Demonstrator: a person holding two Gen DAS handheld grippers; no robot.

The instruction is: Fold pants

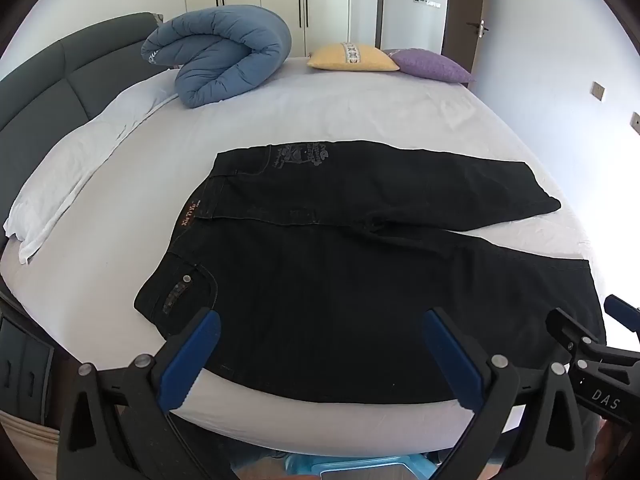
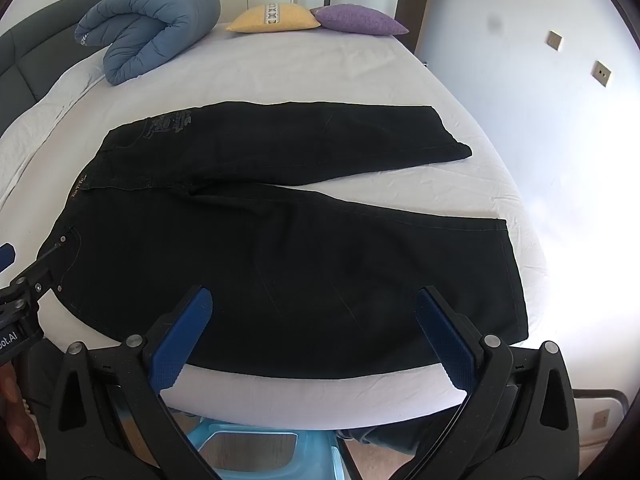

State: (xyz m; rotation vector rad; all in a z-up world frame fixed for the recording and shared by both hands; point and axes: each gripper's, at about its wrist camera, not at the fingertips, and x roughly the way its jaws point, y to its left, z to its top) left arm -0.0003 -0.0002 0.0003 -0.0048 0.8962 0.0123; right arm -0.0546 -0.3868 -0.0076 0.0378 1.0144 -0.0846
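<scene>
Black pants [image 1: 340,280] lay flat on the white bed [image 1: 320,112], legs spread apart. The left gripper [image 1: 320,356] hung wide-jawed over their near edge, the right gripper [image 1: 592,344] just beside it.

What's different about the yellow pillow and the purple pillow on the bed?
The yellow pillow has a patterned white stripe down its middle; the purple pillow has none that shows. The yellow pillow lies nearer the rolled blue quilt; the purple pillow lies nearer the door side. Both rest on the bed's far edge.
</scene>
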